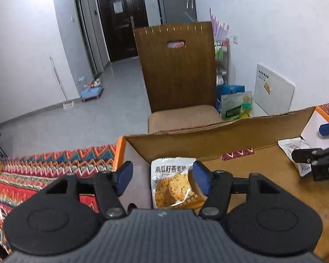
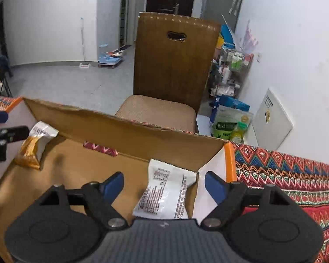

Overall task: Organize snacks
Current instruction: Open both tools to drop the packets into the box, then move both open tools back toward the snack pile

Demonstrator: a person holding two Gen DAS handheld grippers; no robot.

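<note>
A shallow cardboard box sits on a patterned cloth. At its left end lies a white and orange snack packet showing golden crisps. My left gripper stands open over it, with the packet between the blue pads and the left pad well clear of it. At the box's right end lies a white packet, printed back side up. My right gripper is open around this packet and neither pad presses on it. Each gripper also shows at the edge of the other's view, beside the box.
A wooden chair with a beige seat stands just beyond the box. The zigzag patterned cloth spreads on both sides, with an orange rim beside the box. Bags and a shelf crowd the wall at the right.
</note>
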